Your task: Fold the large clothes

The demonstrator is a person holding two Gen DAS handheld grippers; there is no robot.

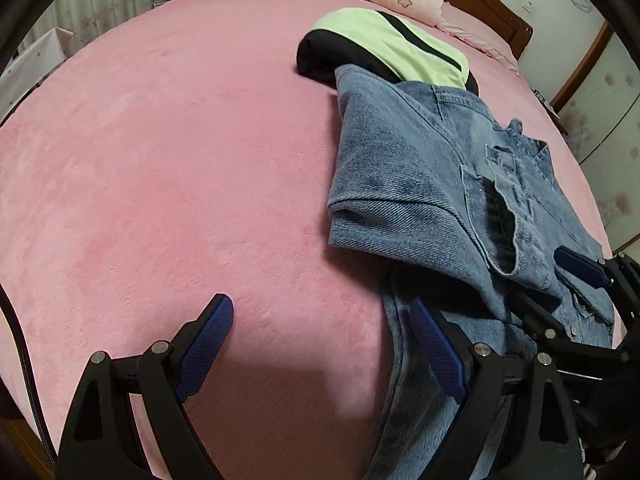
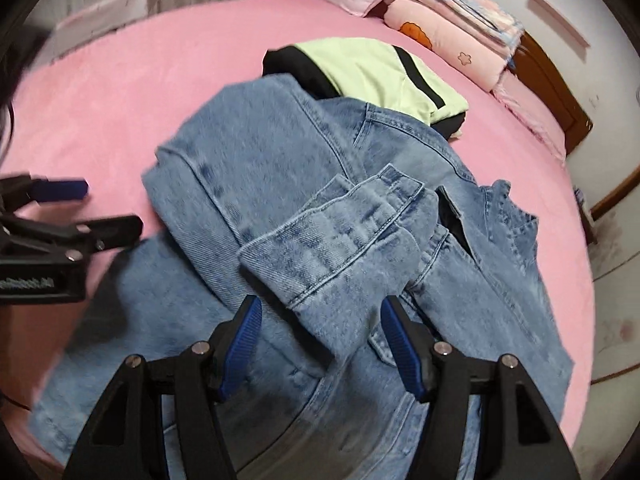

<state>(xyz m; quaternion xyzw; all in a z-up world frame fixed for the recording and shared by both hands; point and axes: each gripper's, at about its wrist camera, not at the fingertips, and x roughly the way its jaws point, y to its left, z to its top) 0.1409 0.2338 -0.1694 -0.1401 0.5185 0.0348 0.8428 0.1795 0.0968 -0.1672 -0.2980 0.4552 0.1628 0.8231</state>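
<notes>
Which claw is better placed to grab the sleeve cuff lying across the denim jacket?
Right. The right claw is open, with the cuff just ahead of it. The left claw is open over the sheet beside the jacket.

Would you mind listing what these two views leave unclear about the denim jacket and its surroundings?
- Denim jacket hem: right wrist view, cut off by the bottom edge and the right gripper.
- Green-and-black garment: left wrist view, near edge under the jacket.
- Left gripper: right wrist view, motion-blurred.
</notes>
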